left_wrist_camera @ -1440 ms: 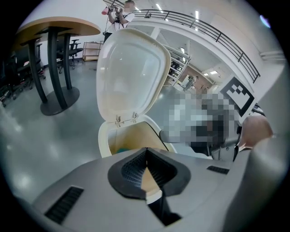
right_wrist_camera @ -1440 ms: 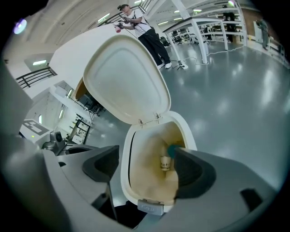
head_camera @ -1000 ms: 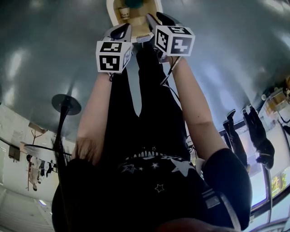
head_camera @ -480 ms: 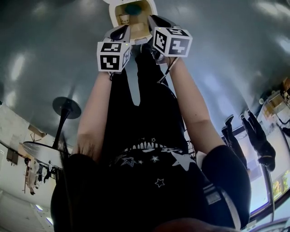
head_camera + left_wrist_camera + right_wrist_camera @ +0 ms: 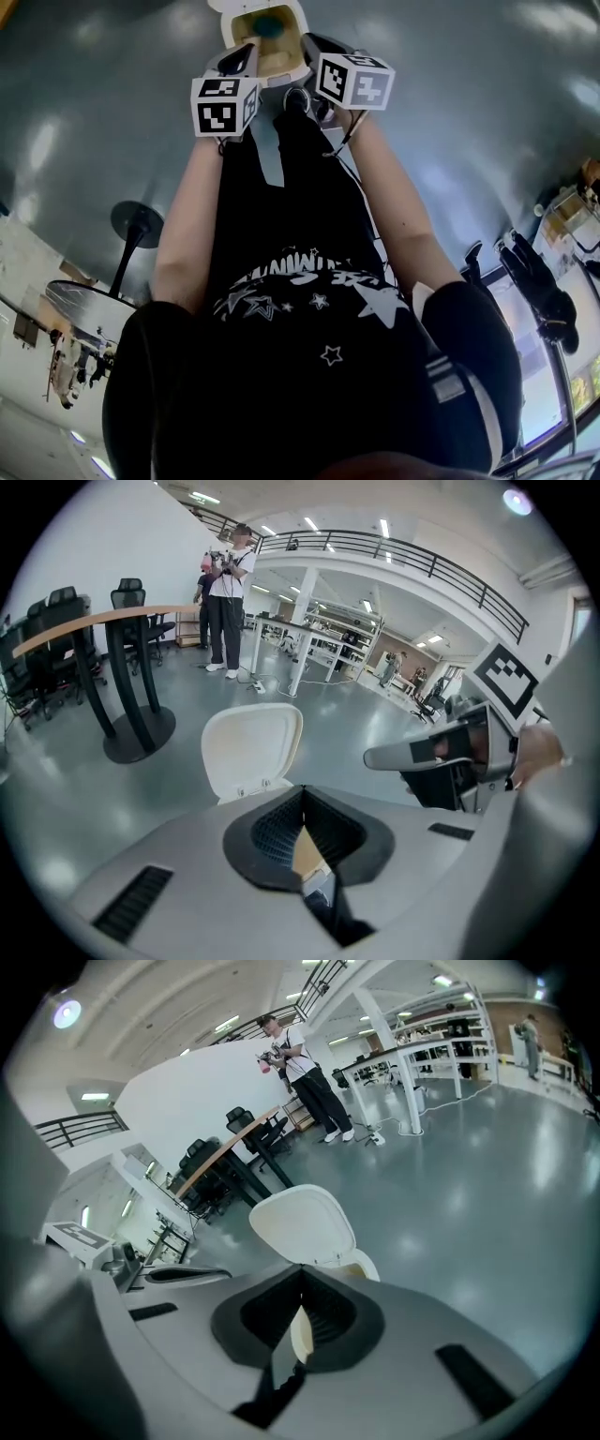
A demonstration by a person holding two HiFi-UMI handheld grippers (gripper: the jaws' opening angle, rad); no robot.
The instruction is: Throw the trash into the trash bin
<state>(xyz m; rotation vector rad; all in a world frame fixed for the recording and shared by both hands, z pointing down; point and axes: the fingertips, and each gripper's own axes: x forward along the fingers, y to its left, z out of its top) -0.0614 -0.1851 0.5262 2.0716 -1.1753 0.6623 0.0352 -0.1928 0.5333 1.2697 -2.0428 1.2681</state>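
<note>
In the head view the trash bin [image 5: 279, 56] stands on the glossy grey floor [image 5: 469, 122] at 12 o'clock, and a dark teal thing [image 5: 270, 22] lies inside its tan hollow; I cannot tell what that thing is. Both tools are held over the bin's near side, close beside each other, at the end of two bare forearms [image 5: 183, 234] that reach up from 6 o'clock. The left tool [image 5: 302, 789] has its black pads brought together at the tips, with no item caught there; only a sliver of the bin shows through the wedge-shaped gap behind them. Beyond it, at 12 o'clock of its own view, the bin's white lid [image 5: 253, 750] stands tipped back and open. The right tool [image 5: 302, 1269] has just been closing its jaws, and they now meet at the tips with nothing between them; the bin's cream rim shows just past them, and the open lid rises at 12 o'clock. Each tool sees the other: the right one sits at 3 o'clock of the left gripper view, the left one at 9 o'clock of the right gripper view. A black-footed table [image 5: 131, 677] stands on the floor at 10 o'clock of the left gripper view, well apart from the bin, and a person [image 5: 225, 602] stands far behind it
</note>
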